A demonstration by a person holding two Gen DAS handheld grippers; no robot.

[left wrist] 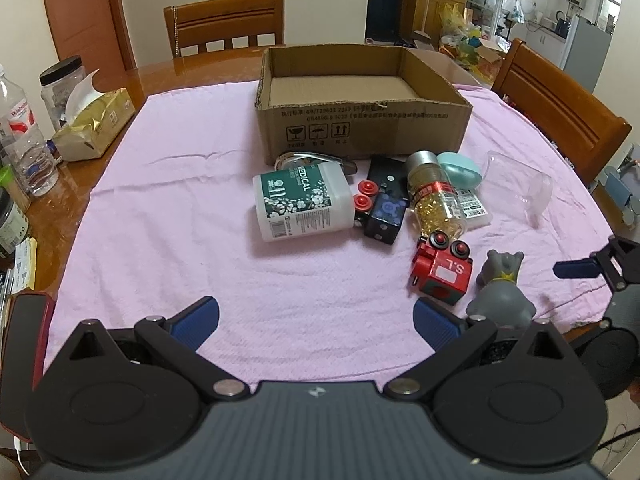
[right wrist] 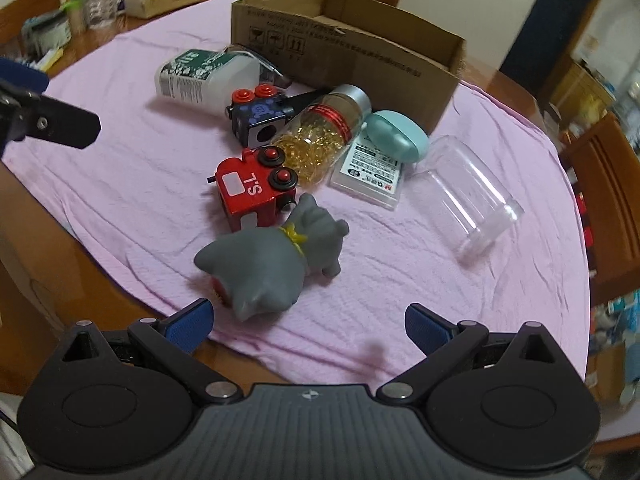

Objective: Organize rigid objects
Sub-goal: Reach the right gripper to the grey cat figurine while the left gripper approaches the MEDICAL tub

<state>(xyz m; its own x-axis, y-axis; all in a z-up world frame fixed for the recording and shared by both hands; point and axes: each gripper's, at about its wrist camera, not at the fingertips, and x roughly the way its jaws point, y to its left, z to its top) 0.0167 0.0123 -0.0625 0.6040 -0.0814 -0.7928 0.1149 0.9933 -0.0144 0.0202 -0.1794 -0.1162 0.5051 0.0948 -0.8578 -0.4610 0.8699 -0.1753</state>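
One grey toy figure [right wrist: 276, 260], toppled

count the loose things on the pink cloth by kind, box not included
toys: 3, red train, dark train, grey figure
bottles and jars: 3, white bottle, capsule bottle, clear jar
cases: 2, teal case, flat pack
metal piece behind the white bottle: 1
total: 9

We saw the box [left wrist: 362, 128] at the back of the cloth [left wrist: 168, 200] — bottle [left wrist: 302, 204], toy blocks [left wrist: 384, 210] and jar [left wrist: 434, 196] before it, the figurine [right wrist: 276, 264] nearest us.
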